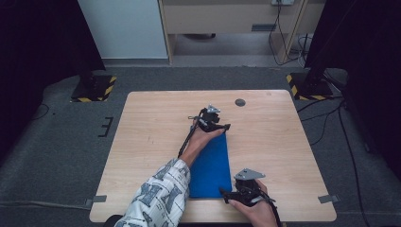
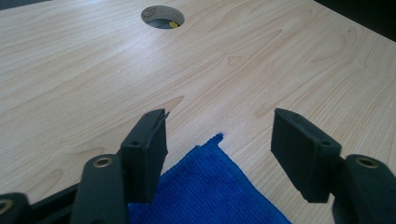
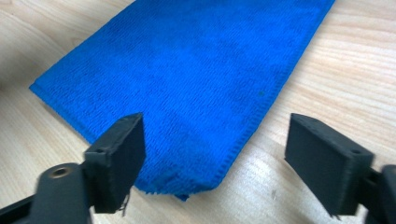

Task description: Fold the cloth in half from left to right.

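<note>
At the near edge of the desk [image 1: 142, 142], right of its middle, the right tool [image 1: 226, 193] rests low with its jaws standing apart; nothing is gripped, and in the right gripper view the near right corner of the blue cloth [image 3: 187, 79] lies on the wood between the open jaws. The cloth is a folded microfibre towel, lying flat as a narrow rectangle. Its long axis runs from the near edge of the desk toward the far edge, leaning slightly rightward as it goes. It looks light, soft and limp, with a napped surface that should not slip; it will sag and unfold if lifted by one point, so the stitched corners, both layers pinched together, are the best places to take hold. Farther on, near the desk's middle, the left tool [image 1: 222, 126] sits over the cloth's far right corner, its jaws also spread and empty. Beyond, a round cable hole [image 1: 240, 102] marks the far edge.
</note>
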`<act>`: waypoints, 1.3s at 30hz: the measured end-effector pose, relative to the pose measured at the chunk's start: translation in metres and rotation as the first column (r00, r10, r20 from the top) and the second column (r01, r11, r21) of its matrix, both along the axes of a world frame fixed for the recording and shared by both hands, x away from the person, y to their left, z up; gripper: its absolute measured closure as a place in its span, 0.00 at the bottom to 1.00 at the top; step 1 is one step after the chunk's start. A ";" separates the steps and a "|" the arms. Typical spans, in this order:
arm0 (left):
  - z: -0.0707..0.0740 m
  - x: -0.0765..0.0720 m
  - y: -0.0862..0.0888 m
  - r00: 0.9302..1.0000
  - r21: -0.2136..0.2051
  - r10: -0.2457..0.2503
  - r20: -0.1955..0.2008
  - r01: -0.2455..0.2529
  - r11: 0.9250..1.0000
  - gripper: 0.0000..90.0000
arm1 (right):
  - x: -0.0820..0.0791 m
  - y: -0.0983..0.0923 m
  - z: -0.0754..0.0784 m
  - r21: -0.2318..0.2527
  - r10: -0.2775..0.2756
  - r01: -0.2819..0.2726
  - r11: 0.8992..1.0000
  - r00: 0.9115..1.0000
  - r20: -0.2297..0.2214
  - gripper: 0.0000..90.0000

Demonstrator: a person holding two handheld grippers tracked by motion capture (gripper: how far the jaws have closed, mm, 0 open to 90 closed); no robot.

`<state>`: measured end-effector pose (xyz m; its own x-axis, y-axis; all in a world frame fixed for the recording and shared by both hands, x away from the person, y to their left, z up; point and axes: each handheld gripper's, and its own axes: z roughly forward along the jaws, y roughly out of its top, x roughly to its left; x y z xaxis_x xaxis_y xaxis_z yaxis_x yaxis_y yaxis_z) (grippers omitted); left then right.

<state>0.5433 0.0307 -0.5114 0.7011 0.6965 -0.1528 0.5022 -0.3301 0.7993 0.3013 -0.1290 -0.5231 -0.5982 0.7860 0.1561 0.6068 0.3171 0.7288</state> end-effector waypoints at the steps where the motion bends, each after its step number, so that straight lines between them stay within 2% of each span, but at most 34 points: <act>1: 0.000 0.000 0.000 1.000 0.008 -0.005 0.007 0.005 1.000 0.34 | 0.000 0.000 0.000 0.003 -0.002 0.002 1.000 1.000 0.002 0.19; 5: 0.002 -0.002 -0.001 1.000 0.022 -0.014 0.001 0.014 1.000 0.23 | 0.002 0.002 0.001 0.000 -0.004 0.004 1.000 1.000 0.015 0.13; 9: 0.005 -0.004 -0.002 1.000 0.040 -0.021 0.001 0.021 0.999 0.17 | 0.004 0.003 0.003 0.001 -0.005 0.005 1.000 1.000 0.018 0.10; 13: 0.008 -0.006 -0.001 1.000 0.043 -0.020 0.003 0.020 0.999 0.08 | 0.007 0.003 0.005 -0.018 0.000 0.000 1.000 1.000 0.030 0.09; 15: 0.009 -0.008 0.000 1.000 0.052 -0.025 -0.009 0.026 0.998 0.07 | 0.009 0.003 0.007 -0.011 0.000 0.001 1.000 1.000 0.026 0.08; 18: 0.013 -0.011 0.001 0.999 0.071 -0.038 -0.002 0.038 0.997 0.07 | 0.012 0.002 0.010 -0.008 0.008 -0.008 1.000 1.000 0.030 0.07; 24: 0.026 -0.018 0.007 0.999 0.061 -0.048 0.019 0.047 0.997 0.07 | 0.019 -0.006 0.017 0.012 0.005 -0.006 1.000 0.999 0.042 0.07; 28: 0.032 -0.024 0.010 0.997 0.094 -0.070 0.021 0.068 0.993 0.07 | 0.026 -0.012 0.018 0.009 0.010 -0.011 1.000 0.999 0.045 0.08; 31: 0.037 -0.029 0.015 0.997 0.092 -0.076 0.009 0.075 0.993 0.07 | 0.034 -0.015 0.020 -0.003 0.001 -0.001 1.000 0.998 0.058 0.09; 32: 0.038 -0.031 0.016 0.995 0.073 -0.096 0.002 0.096 0.993 0.07 | 0.037 -0.015 0.021 -0.011 0.003 -0.003 1.000 0.998 0.063 0.10; 35: 0.044 -0.035 0.025 0.996 0.089 -0.090 0.025 0.088 0.992 0.07 | 0.046 -0.017 0.025 -0.018 0.004 -0.002 1.000 0.997 0.071 0.13; 39: 0.048 -0.040 0.035 0.996 0.078 -0.083 0.018 0.081 0.994 0.08 | 0.058 -0.020 0.032 -0.012 -0.014 0.015 1.000 0.996 0.084 0.15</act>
